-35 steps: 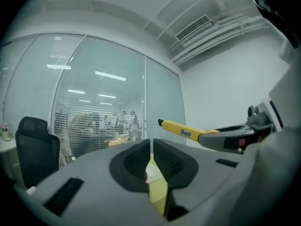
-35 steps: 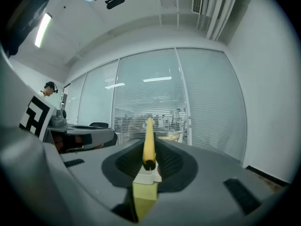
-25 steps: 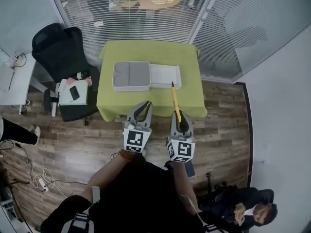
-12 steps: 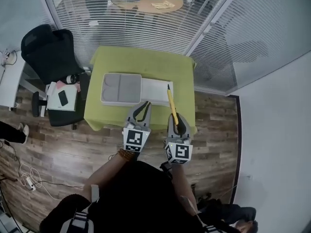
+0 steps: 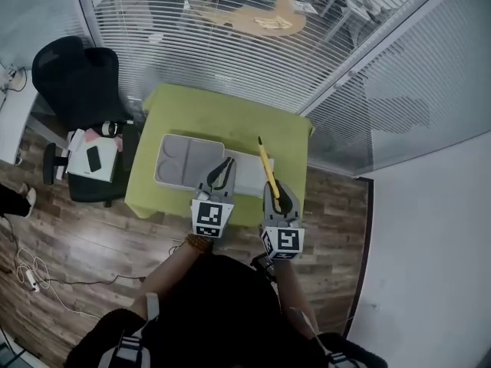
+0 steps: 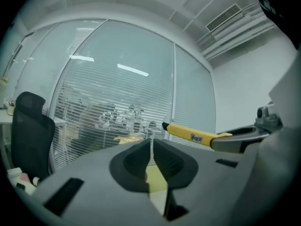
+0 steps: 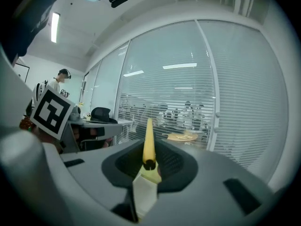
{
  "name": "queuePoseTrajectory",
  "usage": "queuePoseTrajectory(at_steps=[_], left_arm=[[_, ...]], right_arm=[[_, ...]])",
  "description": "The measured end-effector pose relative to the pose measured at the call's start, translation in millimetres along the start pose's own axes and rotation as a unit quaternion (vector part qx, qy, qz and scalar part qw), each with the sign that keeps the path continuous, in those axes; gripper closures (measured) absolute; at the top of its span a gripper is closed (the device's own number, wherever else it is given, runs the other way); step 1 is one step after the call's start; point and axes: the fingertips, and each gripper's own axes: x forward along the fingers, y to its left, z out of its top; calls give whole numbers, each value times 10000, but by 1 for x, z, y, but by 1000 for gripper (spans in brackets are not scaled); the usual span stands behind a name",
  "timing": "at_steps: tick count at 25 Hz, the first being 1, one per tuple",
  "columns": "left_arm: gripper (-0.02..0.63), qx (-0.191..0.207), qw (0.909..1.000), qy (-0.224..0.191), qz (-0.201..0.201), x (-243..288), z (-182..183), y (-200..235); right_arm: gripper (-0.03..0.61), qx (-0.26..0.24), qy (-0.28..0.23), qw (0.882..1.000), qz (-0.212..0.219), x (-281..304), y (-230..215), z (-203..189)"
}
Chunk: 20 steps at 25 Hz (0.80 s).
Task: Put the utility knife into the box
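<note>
My right gripper (image 5: 278, 193) is shut on the rear end of a yellow utility knife (image 5: 266, 165), whose tip points away from me over the green table (image 5: 230, 107). In the right gripper view the knife (image 7: 148, 140) stands straight out from between the pads. An open grey box (image 5: 184, 159) lies on the table, with its white lid (image 5: 251, 173) beside it on the right. My left gripper (image 5: 225, 165) hangs over the box's near right corner, shut and empty (image 6: 152, 155). From the left gripper view the knife (image 6: 193, 134) shows at the right.
A black office chair (image 5: 77, 75) stands left of the table. Beside it, a seat holds papers and a phone (image 5: 92, 158). A glass wall with blinds (image 5: 230, 37) runs behind the table. Wooden floor surrounds the table, and a person's leg (image 5: 9, 202) shows at the left edge.
Both grippers have moved forward, from over the floor in front of the table to over its near edge. The knife stays in the right gripper.
</note>
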Motion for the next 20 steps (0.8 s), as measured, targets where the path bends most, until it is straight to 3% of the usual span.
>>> queuePoseTrajectory(at_steps=[15,20], left_arm=[[584,-183,9978,238,583,7,-29,52],[584,-66,9989,200,424,8,-25,66]], right_arm=[[515,-41,156,9989,429,56,-4,-19],[515,-76,22,9968,791,78,8,-18]])
